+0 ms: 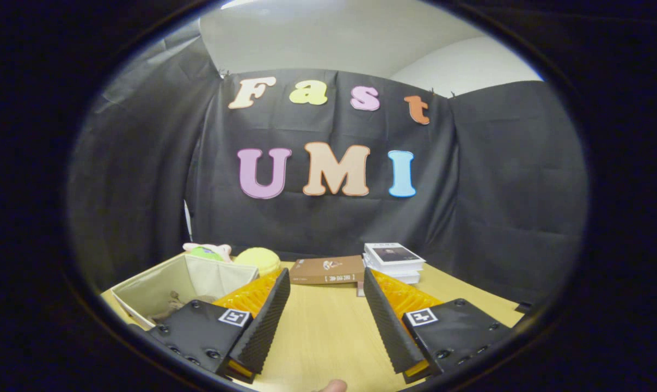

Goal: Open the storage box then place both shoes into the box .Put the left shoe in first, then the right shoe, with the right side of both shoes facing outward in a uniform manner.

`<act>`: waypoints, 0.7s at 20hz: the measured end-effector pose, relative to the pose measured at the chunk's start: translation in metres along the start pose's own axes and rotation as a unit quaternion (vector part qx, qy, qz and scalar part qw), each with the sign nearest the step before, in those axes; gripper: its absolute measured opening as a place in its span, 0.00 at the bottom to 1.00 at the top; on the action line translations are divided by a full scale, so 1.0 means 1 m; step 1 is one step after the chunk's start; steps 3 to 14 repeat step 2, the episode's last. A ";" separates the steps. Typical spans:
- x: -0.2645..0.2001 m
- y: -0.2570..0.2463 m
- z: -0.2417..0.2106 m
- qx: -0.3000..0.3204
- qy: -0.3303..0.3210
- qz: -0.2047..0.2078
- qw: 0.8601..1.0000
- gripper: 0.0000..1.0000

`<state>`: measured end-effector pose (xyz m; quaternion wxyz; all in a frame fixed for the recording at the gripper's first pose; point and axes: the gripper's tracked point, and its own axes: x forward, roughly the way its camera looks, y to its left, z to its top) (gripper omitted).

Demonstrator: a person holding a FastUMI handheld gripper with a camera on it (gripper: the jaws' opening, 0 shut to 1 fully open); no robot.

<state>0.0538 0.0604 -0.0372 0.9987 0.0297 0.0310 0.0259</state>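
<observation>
My gripper (326, 283) stands open above the wooden table (328, 332), with nothing between its fingers. To the left of the left finger (263, 321) sits an open beige fabric storage box (176, 283); something dark lies inside it, too hidden to tell what. The box has no lid on it that I can see. I cannot make out any shoe on the table ahead.
Beyond the fingers lies a brown book (328, 269), and a stack of white books (394, 260) stands to its right. Behind the box sit a soft toy (207, 251) and a yellow round cushion (258, 259). A fingertip (333, 386) peeks in below the gripper.
</observation>
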 end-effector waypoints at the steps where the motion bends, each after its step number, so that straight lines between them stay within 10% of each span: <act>1: -0.003 -0.002 -0.002 -0.002 -0.010 0.004 1.000 0.88; 14: -0.004 -0.003 -0.005 -0.006 -0.013 0.007 1.000 0.88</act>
